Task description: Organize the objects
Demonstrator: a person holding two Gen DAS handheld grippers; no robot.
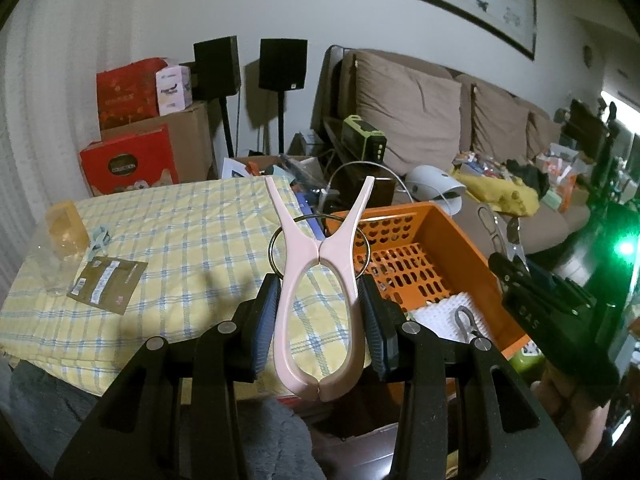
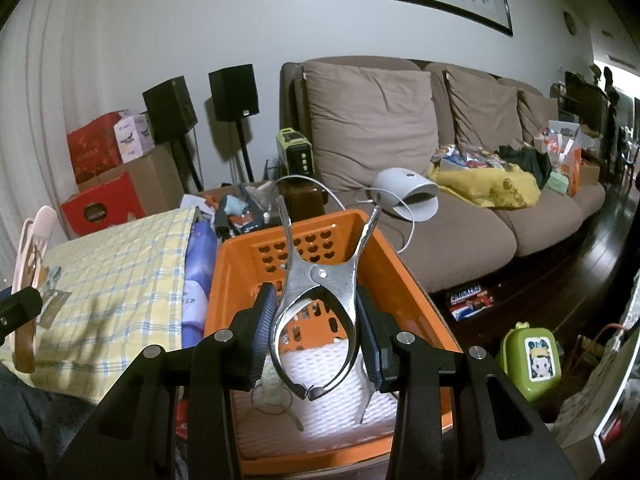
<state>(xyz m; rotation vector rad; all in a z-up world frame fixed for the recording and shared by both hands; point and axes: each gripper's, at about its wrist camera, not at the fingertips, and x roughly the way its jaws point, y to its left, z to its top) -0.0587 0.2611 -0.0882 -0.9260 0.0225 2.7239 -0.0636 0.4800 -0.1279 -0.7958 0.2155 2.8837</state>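
Both hands loaded, one clip each.

Left gripper [image 1: 320, 316]: pads pressed on the loop end of the pink clip [image 1: 318, 292], handles fanned upward and away from me. Gripping at the wide loop looks deliberate; it is the broadest part, so the pads bear on both sides and the clip does not swing. A metal ring [image 1: 280, 248] shows behind the pivot; I cannot tell whether it is threaded through the clip. This gripper hangs over the edge of the checked cloth [image 1: 180, 232], just beside the orange basket [image 1: 460, 240].

Right gripper [image 2: 316, 328]: closed on the metal clip [image 2: 318, 300] the same way, pads on its bowed arms, handles spread toward the sofa [image 2: 440, 200]. It hovers directly above the basket, over the white mat [image 2: 320, 420] on the floor of it, where another wire clip already lies.

Judgement: basket is the collection point. Metal clip is lined up for release; pink clip needs a short shift sideways first.

Left on the cloth: a brown packet [image 1: 106, 284] and a small pale clip [image 1: 98, 240].
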